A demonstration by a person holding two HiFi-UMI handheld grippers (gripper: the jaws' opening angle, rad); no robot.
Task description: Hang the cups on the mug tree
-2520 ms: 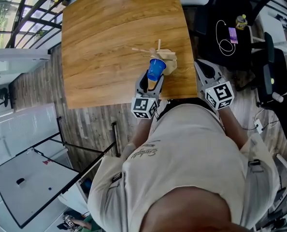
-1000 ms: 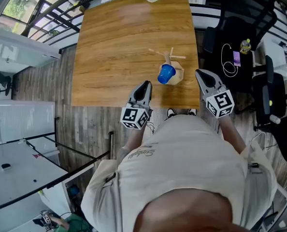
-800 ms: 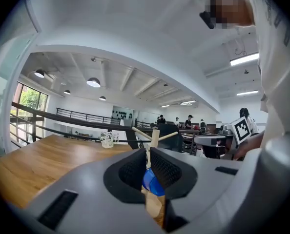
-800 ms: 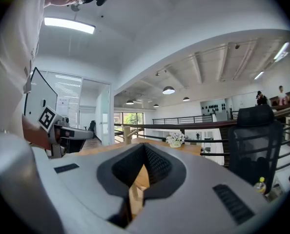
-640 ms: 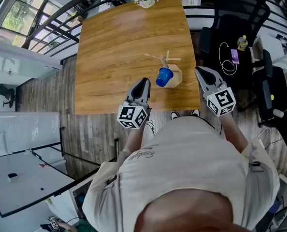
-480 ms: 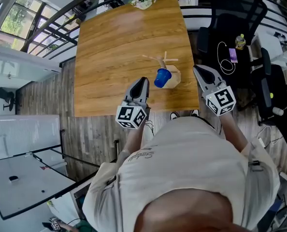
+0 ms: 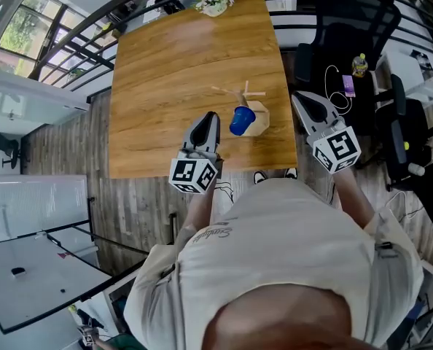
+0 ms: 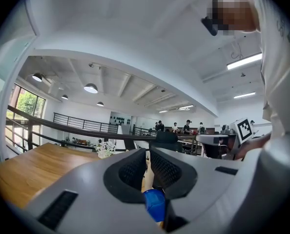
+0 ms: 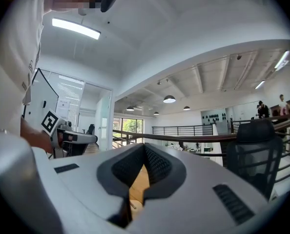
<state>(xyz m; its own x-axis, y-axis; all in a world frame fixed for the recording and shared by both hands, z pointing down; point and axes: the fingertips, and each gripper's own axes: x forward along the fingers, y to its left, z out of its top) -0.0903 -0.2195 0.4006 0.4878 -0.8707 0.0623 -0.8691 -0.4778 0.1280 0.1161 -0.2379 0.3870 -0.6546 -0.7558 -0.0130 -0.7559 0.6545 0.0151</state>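
Observation:
A blue cup (image 7: 239, 120) hangs tilted on the wooden mug tree (image 7: 247, 93), just over the tree's pale block base (image 7: 258, 119), near the table's front edge. My left gripper (image 7: 208, 117) is held to the left of the cup and apart from it, its jaws shut with nothing between them. In the left gripper view the blue cup (image 8: 155, 204) shows low beyond the closed left gripper (image 8: 148, 152). My right gripper (image 7: 297, 98) hovers off the table's right front corner, shut and empty. Only wood shows past the right gripper (image 9: 145, 148).
The wooden table (image 7: 165, 57) has a flower vase (image 7: 213, 1) at its far edge. Black office chairs (image 7: 348, 28) and a small bottle (image 7: 359, 65) stand to the right. A railing (image 8: 62, 128) runs beyond the table, with people far off.
The left gripper, which held the blue cup at the tree, has let it go and drawn back. Both grippers have risen toward the head camera; the cup stays on the tree.

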